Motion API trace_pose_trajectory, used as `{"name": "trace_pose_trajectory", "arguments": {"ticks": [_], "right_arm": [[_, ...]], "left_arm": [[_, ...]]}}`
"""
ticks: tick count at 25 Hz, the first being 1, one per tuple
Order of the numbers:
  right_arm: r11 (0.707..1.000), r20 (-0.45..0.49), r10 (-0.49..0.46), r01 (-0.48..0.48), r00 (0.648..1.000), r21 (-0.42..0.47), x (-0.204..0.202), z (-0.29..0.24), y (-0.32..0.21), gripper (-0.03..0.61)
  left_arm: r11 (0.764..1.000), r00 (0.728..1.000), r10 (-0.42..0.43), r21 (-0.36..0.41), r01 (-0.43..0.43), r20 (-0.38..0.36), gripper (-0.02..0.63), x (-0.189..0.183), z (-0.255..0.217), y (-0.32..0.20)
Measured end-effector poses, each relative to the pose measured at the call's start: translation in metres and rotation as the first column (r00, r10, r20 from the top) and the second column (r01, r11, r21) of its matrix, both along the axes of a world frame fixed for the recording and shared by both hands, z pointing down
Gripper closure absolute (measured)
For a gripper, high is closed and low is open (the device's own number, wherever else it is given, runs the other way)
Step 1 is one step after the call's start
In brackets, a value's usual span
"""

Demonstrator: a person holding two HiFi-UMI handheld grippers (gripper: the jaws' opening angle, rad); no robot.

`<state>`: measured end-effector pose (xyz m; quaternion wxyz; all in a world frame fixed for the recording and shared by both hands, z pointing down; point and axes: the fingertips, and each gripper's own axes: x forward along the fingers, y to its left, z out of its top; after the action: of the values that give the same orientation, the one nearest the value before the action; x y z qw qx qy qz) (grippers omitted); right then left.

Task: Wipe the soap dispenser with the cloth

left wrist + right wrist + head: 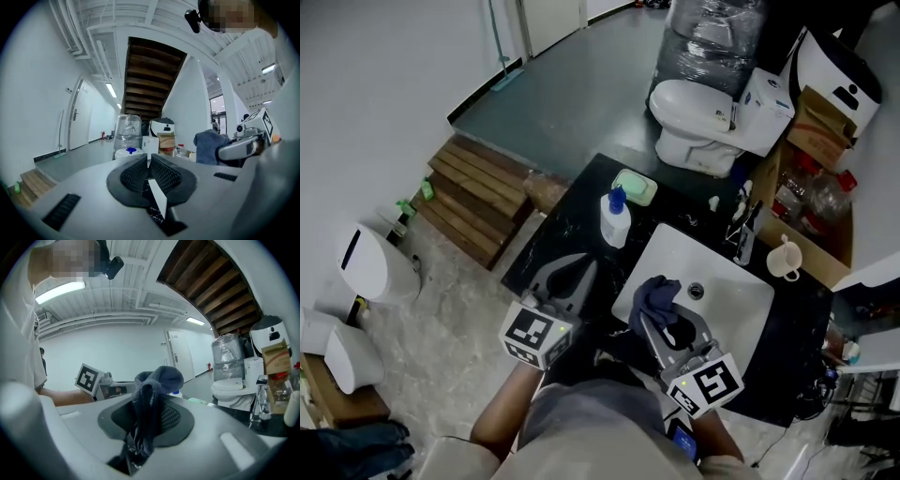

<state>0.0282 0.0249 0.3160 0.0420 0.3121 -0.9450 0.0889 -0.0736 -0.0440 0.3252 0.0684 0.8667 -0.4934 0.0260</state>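
The soap dispenser [616,218], a white bottle with a blue pump, stands upright on the black counter left of the basin. My left gripper [584,265] is shut and empty just in front of it; in the left gripper view its jaws [147,165] meet, and the dispenser's blue pump [131,151] peeks over them. My right gripper [664,315] hovers over the basin's near left corner, shut on a bunched dark blue cloth [654,300]. The cloth [153,386] hangs between its jaws in the right gripper view and also shows in the left one [208,145].
A white basin [727,291] is set into the black counter [553,230]. A green soap dish [635,187] lies behind the dispenser. A faucet [744,232] and a mug [785,260] stand at the right. A toilet [703,112] and boxes are behind, wooden steps [478,197] at the left.
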Motion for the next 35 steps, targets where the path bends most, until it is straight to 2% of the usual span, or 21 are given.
{"name": "trace_pose_trajectory", "arguments": {"ticks": [5,10,14,15,17,24,27,35], "right_arm": [[1.0,0.001,0.004,-0.004,1.0,0.005,-0.005,-0.001,-0.014,0.506],[1.0,-0.02,0.021,-0.02,1.0,0.003,-0.011,0.002,-0.04,0.506],[0.999,-0.026,0.035,-0.035,0.999,-0.013,-0.016,0.005,-0.063,0.506],[0.999,-0.025,0.039,-0.039,0.999,-0.015,-0.017,0.005,-0.069,0.505],[0.999,-0.024,0.046,-0.046,0.999,-0.022,-0.018,0.007,-0.078,0.505],[0.996,-0.015,0.075,-0.075,0.997,-0.056,-0.016,0.013,-0.104,0.505],[0.994,-0.014,0.084,-0.085,0.996,-0.071,-0.015,0.018,-0.111,0.506],[0.99,-0.015,0.1,-0.101,0.995,-0.1,-0.013,0.028,-0.126,0.505]], "left_arm": [[1.0,1.0,0.003,-0.028,-0.003,-0.003,0.604,0.0,0.013,-0.024],[1.0,1.0,0.016,-0.02,-0.016,0.001,0.604,0.0,0.018,-0.054],[0.999,0.999,0.023,-0.032,-0.022,0.028,0.604,0.0,0.023,-0.077],[0.999,0.999,0.024,-0.045,-0.023,0.034,0.596,0.0,0.026,-0.083],[0.997,0.999,0.029,-0.068,-0.026,0.038,0.528,0.002,0.034,-0.096],[0.992,0.996,0.066,-0.114,-0.058,0.066,0.451,0.009,0.055,-0.125],[0.991,0.993,0.088,-0.112,-0.079,0.079,0.442,0.017,0.06,-0.133],[0.993,0.991,0.076,-0.095,-0.066,0.106,0.442,0.024,0.058,-0.154]]}}
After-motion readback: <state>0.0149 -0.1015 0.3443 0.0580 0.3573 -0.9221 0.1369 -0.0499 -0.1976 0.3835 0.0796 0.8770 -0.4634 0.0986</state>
